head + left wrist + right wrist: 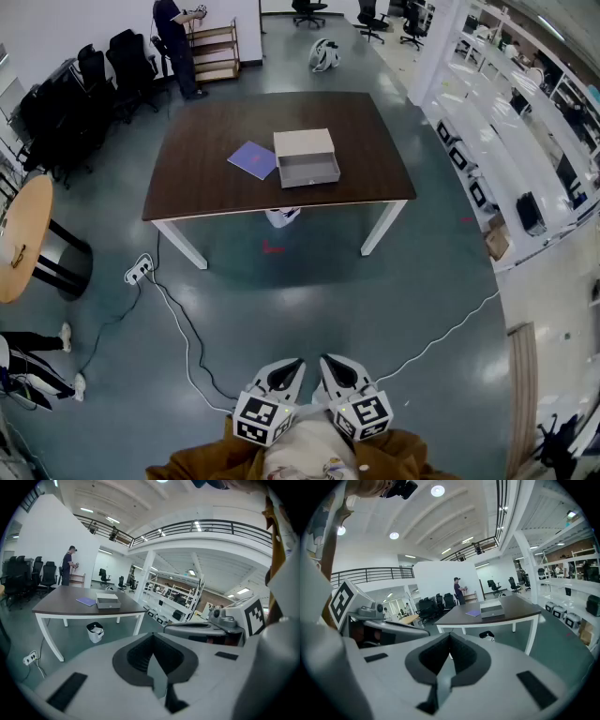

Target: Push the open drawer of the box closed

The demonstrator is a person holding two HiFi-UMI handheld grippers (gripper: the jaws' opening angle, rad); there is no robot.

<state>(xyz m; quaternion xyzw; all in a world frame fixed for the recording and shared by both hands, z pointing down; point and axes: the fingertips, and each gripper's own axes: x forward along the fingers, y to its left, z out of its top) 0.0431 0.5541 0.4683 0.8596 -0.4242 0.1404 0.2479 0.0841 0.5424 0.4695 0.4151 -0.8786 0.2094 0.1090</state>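
A beige box (303,143) sits on the dark brown table (206,178), far ahead across the floor. Its grey drawer (310,171) is pulled out toward me. The box also shows small in the left gripper view (108,602) and in the right gripper view (491,608). Both grippers are held low against my body, side by side and far from the table. My left gripper (288,366) (152,640) has its jaws pressed together on nothing. My right gripper (334,364) (449,642) is shut and empty too.
A purple notebook (253,159) lies left of the box. A white bin (281,217) stands under the table. A power strip (139,270) and its white cable (187,347) trail over the floor. A round wooden table (23,234), black chairs (94,75) and a person (178,42) are at left.
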